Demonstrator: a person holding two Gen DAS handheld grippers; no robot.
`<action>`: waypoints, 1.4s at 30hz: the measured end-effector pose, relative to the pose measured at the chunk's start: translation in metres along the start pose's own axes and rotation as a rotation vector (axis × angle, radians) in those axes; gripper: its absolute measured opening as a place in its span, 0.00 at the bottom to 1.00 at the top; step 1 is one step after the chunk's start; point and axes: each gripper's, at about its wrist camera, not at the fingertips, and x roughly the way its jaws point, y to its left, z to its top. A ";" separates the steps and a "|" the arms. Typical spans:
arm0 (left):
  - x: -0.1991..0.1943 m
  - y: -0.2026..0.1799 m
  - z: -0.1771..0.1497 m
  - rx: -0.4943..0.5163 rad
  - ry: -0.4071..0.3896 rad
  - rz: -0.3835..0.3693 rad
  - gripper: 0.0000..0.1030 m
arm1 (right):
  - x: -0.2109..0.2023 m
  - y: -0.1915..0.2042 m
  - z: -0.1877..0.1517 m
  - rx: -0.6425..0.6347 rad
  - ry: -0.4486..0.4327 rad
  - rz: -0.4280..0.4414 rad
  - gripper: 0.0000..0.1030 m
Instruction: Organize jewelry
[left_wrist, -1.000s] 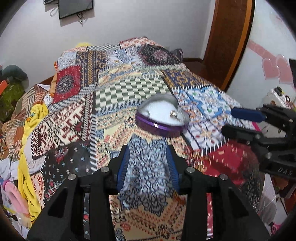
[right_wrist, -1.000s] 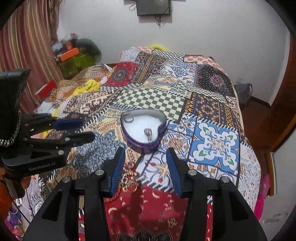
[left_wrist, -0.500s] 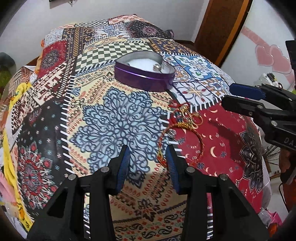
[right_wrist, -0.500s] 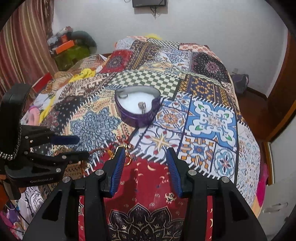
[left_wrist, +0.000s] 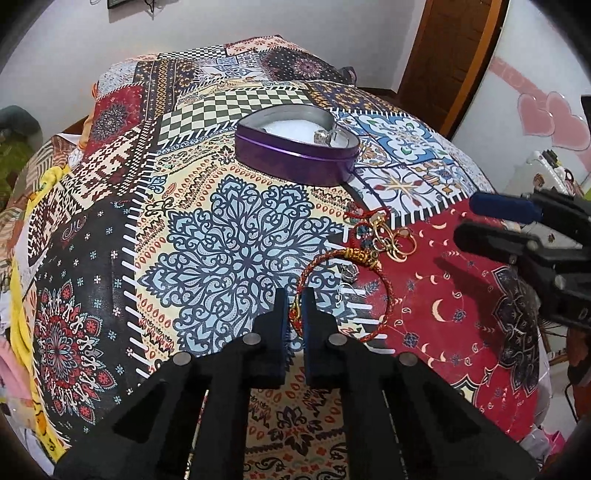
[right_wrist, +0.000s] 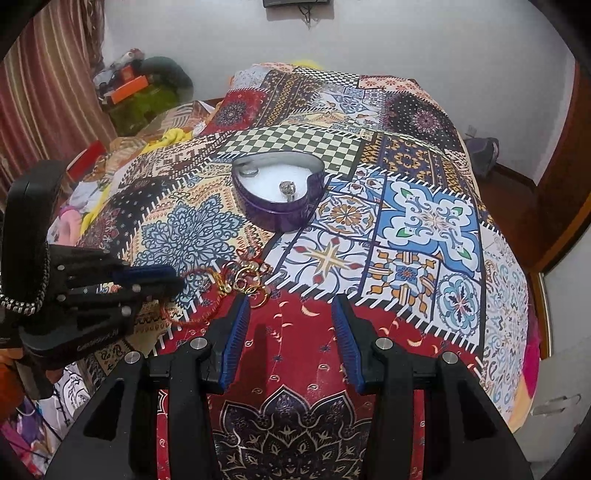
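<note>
Short of the tin (left_wrist: 301, 157), on its near side, the left gripper (left_wrist: 294, 318) had shut on the bracelet's (left_wrist: 384, 280) near rim, loop lying flat toward the rings (left_wrist: 391, 240), while the right gripper (right_wrist: 288, 325) stood half-open and empty beside them.

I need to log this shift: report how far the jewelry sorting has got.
Done: two silver rings already lie inside the purple heart-shaped tin.

In hand: the left gripper has shut on the red and gold braided cord bracelet on the patchwork bedspread.

Left: the tangle of gold rings and red cord is still on the bedspread. The right gripper is open and empty.
</note>
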 end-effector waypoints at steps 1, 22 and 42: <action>-0.002 0.001 0.000 -0.004 -0.007 -0.003 0.05 | 0.000 0.001 -0.001 0.000 0.001 0.004 0.41; -0.043 0.057 -0.013 -0.124 -0.130 0.069 0.04 | 0.027 0.055 0.007 -0.101 0.047 0.110 0.37; -0.041 0.060 -0.011 -0.124 -0.150 0.066 0.04 | 0.053 0.063 0.015 -0.129 0.105 0.098 0.09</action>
